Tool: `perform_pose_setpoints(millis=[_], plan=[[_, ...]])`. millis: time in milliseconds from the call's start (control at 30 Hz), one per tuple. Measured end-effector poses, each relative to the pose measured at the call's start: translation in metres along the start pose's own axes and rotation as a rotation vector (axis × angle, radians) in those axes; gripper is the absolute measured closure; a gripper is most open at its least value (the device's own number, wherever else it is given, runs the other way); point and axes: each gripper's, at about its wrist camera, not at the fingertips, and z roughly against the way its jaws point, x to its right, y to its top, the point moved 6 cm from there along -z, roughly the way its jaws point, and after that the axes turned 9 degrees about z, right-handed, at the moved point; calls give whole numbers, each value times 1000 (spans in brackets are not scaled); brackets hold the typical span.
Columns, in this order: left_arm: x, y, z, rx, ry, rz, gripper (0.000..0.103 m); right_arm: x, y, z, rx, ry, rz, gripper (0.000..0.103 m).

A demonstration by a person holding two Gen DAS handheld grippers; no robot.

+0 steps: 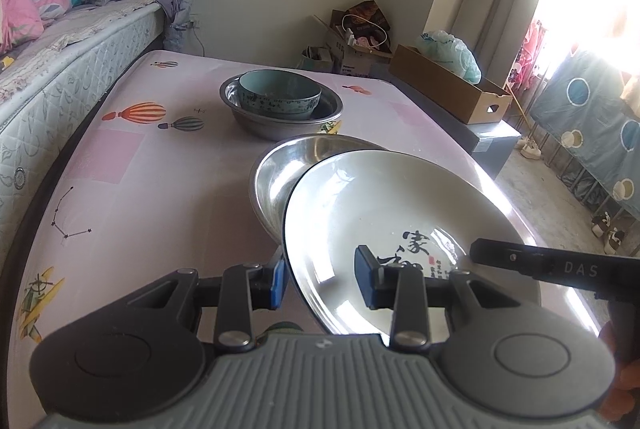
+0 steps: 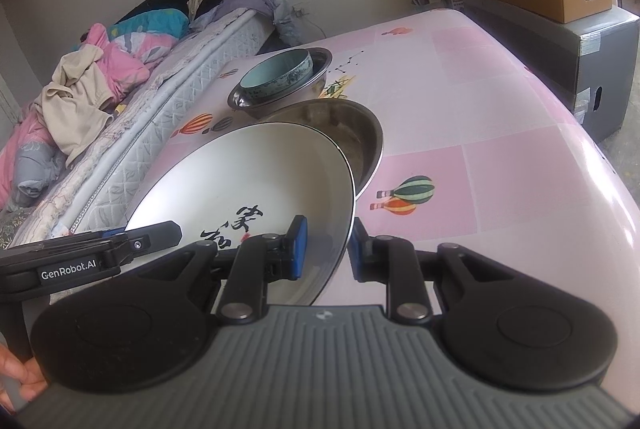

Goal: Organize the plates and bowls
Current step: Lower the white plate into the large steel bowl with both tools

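A white plate point(image 1: 380, 213) with black calligraphy is held tilted over a steel plate point(image 1: 280, 173) on the pink table. My left gripper point(image 1: 322, 279) straddles the white plate's left rim, jaws wide apart, one blue pad on each side. My right gripper point(image 2: 326, 249) straddles its right rim point(image 2: 256, 181) the same way, jaws apart. The steel plate point(image 2: 352, 137) lies partly under the white one. Farther back a teal bowl point(image 1: 280, 95) sits inside a steel basin point(image 1: 316, 119); both show in the right wrist view, the bowl point(image 2: 276, 73) and the basin point(image 2: 316, 69).
A bed point(image 1: 60, 57) with heaped bedding runs along the table's left side. A cardboard box point(image 1: 452, 85) sits on a grey cabinet point(image 2: 580, 49) past the table's far right. The pink tablecloth point(image 2: 480, 109) shows balloon prints.
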Motion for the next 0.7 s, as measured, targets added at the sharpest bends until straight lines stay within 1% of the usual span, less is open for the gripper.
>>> perform_pose_setpoints(millis=[267,467,700], plan=[[0,20,-17,5,1,-5,67,6,20,-17,8,5,1,82],[-3,34,-36,5,8,-6,67,14,40,-38,17,4,2,82],[-15,41,-60,-30,12,28,67,21,50,-71,-9,12,-4,82]])
